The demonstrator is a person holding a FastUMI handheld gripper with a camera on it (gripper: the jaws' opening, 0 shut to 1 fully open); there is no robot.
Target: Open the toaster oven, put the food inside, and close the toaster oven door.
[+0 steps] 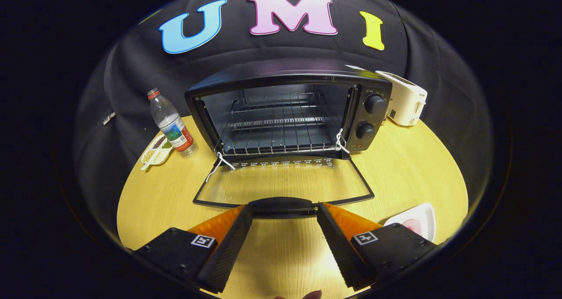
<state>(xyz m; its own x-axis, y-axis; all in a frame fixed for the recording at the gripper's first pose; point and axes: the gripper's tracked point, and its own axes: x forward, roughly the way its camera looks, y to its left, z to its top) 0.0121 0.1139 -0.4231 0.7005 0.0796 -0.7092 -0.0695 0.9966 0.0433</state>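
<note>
A black toaster oven [369, 114] stands on the round wooden table [417, 167] beyond my fingers. Its glass door [281, 180] lies folded down flat toward me, and the wire rack [272, 132] inside is bare. The door's black handle [283, 206] sits just ahead of my fingertips. My gripper [284, 213] is open, its fingers spread apart on either side of the handle with nothing between them. A white plate [417, 222] with something pink on it lies beside my right finger, partly hidden by it.
A clear water bottle [172, 125] with a red cap stands left of the oven, next to a small white dish [154, 155] of seeds. A white toaster [406, 99] sits behind the oven's right side. Two knobs [374, 103] face me.
</note>
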